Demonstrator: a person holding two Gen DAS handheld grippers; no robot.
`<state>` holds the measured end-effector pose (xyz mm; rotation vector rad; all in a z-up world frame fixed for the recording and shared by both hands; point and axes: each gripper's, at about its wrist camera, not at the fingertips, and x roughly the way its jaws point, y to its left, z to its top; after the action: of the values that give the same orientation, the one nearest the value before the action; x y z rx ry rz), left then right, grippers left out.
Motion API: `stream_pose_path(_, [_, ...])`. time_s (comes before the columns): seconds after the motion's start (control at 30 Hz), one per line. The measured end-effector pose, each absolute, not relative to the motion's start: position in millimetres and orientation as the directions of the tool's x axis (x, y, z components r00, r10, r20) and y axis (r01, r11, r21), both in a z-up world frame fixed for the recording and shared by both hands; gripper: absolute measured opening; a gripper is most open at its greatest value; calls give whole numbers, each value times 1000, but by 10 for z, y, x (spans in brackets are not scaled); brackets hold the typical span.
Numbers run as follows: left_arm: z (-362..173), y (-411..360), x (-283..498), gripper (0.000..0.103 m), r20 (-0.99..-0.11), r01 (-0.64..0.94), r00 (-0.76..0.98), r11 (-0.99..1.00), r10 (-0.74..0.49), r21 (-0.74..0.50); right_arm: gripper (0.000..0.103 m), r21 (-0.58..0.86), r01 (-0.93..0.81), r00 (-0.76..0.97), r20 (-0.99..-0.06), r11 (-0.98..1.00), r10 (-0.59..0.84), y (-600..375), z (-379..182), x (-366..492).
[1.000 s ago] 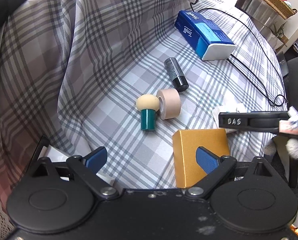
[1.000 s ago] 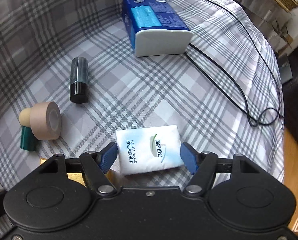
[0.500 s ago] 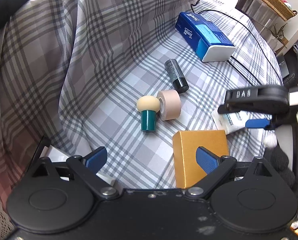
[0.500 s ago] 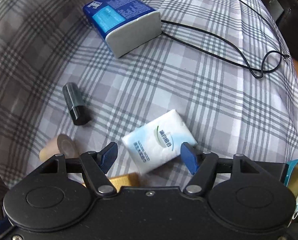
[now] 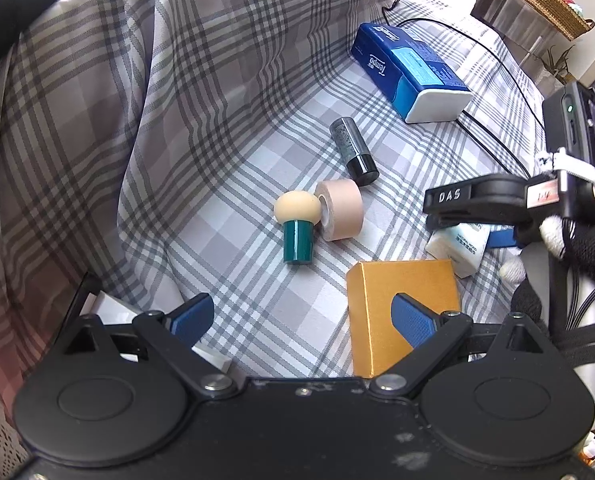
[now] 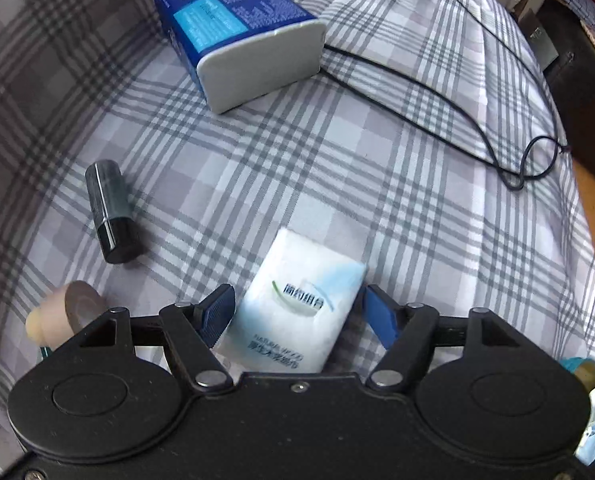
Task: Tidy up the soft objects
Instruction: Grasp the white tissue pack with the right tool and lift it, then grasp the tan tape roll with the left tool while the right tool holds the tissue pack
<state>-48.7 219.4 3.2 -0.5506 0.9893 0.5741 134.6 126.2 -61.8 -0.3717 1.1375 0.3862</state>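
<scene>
Tissue pack (image 6: 297, 312): small white pack with blue-green print, lying on the plaid cloth (image 6: 377, 184), turned at a slant, its near end under the right tool's body. In the left wrist view it sits just beside the gold box (image 5: 403, 300).
Right tool (image 6: 295, 314): straddles the pack, one blue pad on either side. Jaws have just been closing a little; a sliver of gap shows at the pads, so the pack is between them without being pinched.
Left tool (image 5: 301, 318): jaws spread wide, nothing between them but cloth; its right pad overlaps the gold box in the view.
Roll of tan tape (image 5: 341, 210): on its edge, touching the cream-headed green stopper (image 5: 297, 228) beside it.
Dark tube (image 6: 111, 210): lying flat, apart from the tape, between it and the big tissue pack.
Big blue tissue pack (image 6: 237, 36): farther off on the cloth, white end facing the right wrist camera.
Black cable (image 6: 457, 108): runs from behind the blue pack and loops near the cloth's right edge.
Wicker basket (image 5: 553, 2): on a shelf in the far corner.
</scene>
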Motion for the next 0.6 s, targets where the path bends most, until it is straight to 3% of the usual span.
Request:
stream_pose_path(0.13, [32,2191,-487,95,-881,-668,429,726,199,-161,52,-59,-464,385,-912,884,142,1173,-637,1283])
stream_pose_path(0.6, [-114,2231,-420,95,-888,-672,395,732,233,-107,51,42,-461,579,-743,887,336,607,140,677])
